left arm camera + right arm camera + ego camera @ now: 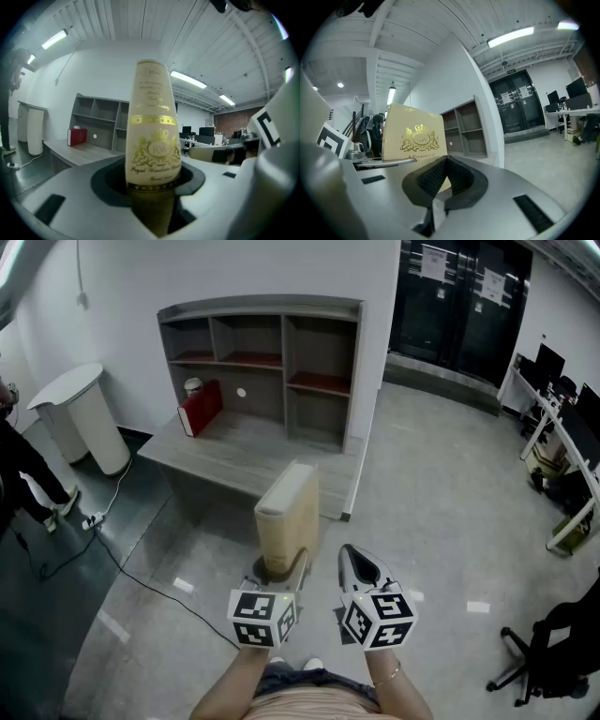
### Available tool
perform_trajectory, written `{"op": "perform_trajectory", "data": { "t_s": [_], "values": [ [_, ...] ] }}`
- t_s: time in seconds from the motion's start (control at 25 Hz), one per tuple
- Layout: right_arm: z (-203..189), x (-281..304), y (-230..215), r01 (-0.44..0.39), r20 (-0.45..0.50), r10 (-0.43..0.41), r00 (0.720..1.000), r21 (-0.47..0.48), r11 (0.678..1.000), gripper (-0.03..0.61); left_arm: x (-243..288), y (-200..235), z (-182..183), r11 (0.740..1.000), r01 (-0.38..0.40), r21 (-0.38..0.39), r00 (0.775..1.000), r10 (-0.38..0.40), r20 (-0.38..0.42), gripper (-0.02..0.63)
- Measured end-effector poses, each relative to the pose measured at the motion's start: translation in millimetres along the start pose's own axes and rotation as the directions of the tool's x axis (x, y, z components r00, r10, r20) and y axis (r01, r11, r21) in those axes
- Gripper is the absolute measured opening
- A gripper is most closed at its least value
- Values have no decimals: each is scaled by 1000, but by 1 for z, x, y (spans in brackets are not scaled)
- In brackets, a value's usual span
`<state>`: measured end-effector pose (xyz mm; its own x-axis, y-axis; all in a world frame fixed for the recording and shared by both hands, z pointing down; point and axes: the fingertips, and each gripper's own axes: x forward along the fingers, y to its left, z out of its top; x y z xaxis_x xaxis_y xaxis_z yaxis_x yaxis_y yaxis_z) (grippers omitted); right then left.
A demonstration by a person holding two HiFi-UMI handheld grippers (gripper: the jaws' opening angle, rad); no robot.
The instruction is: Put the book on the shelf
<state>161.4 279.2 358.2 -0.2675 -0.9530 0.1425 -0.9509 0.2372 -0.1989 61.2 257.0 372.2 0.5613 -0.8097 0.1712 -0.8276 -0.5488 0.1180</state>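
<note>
Book clamped upright, shelf well ahead

Head view: the left gripper clasps the cream book at its lower end, long axis upright. The shelf stands far ahead and slightly left, with a red book leaning on the desk under it.
Left gripper view: the jaws press the spine on both sides; it carries a gold crest, its script unreadable.
Right gripper view: the right gripper is pinched together and empty, just right of the cover, which reads "A Treasury of".
</note>
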Motion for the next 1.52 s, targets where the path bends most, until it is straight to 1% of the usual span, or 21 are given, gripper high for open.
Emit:
{"op": "perform_trajectory", "data": {
  "t_s": [0.36, 0.44, 0.64, 0.84, 1.04, 1.24, 1.52],
  "values": [
    [-8, 6, -4, -8, -9, 8, 1000, -4, 1000, 9, 2, 6, -4, 1000, -13, -10, 1000, 13, 3, 216],
    [-11, 10, -3, -33, -19, 33, 999, 5, 999, 8, 4, 7, -4, 1000, -15, -9, 1000, 15, 5, 216],
    [-25, 16, 9, -134, -58, 137, 989, 56, 989, 9, 1, 13, -9, 999, -40, 3, 999, 40, -16, 216],
    [-27, 30, 24, -189, -74, 193, 978, 50, 981, 9, -1, 42, -2, 995, -97, -13, 995, 96, -12, 216],
    [-24, 48, 12, -178, -80, 185, 979, 82, 981, 9, 8, 65, 3, 989, -144, -31, 990, 144, -2, 216],
    [-24, 80, 5, -170, -82, 179, 980, 104, 980, 9, 33, 88, 4, 989, -144, -33, 990, 144, -3, 216],
    [-29, 154, 8, -189, -130, 202, 971, 108, 976, 9, 85, 137, 12, 989, -135, -52, 991, 135, -6, 216]
  ]
}}
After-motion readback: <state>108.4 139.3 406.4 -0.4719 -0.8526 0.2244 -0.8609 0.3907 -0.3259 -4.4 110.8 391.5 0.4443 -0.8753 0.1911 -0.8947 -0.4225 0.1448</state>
